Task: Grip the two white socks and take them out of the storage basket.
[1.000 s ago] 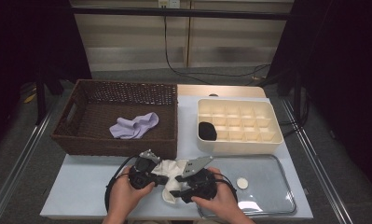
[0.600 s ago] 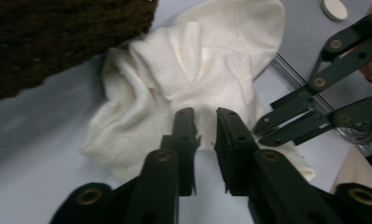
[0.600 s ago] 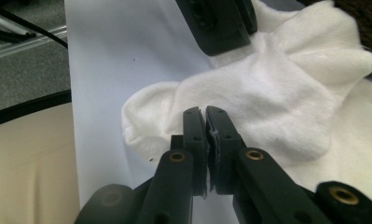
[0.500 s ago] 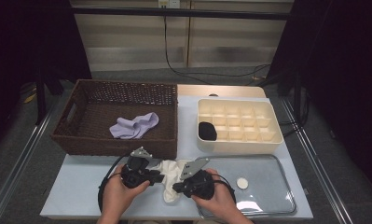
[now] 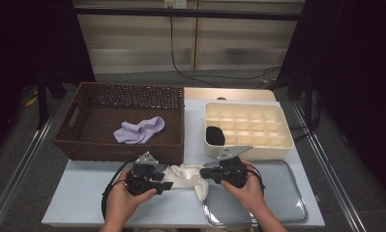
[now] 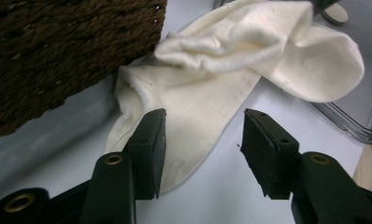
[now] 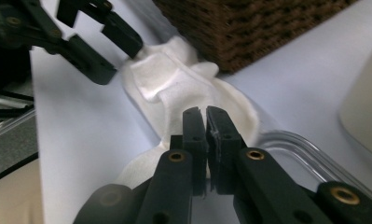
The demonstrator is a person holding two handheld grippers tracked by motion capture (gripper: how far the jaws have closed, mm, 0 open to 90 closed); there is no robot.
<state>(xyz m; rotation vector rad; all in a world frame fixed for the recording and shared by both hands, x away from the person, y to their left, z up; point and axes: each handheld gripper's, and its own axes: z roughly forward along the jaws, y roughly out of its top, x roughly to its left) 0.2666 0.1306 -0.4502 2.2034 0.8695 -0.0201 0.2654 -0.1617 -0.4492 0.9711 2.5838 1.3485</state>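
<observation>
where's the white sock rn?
In the high view the white sock lies on the table's near edge between the left gripper and right gripper, just in front of the wicker basket, its toe over the clear tray.

Grey floor (image 5: 132, 77), dark curtains (image 5: 31, 43), pale wall (image 5: 132, 34)

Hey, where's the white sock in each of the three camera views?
High view: white sock lies low centre, between both hand-held grippers.
Left gripper view: sock fills upper centre, beyond the open jaws.
Right gripper view: sock sits centre, above the closed jaws.
Shared landmark: the wicker basket beside it.
</observation>
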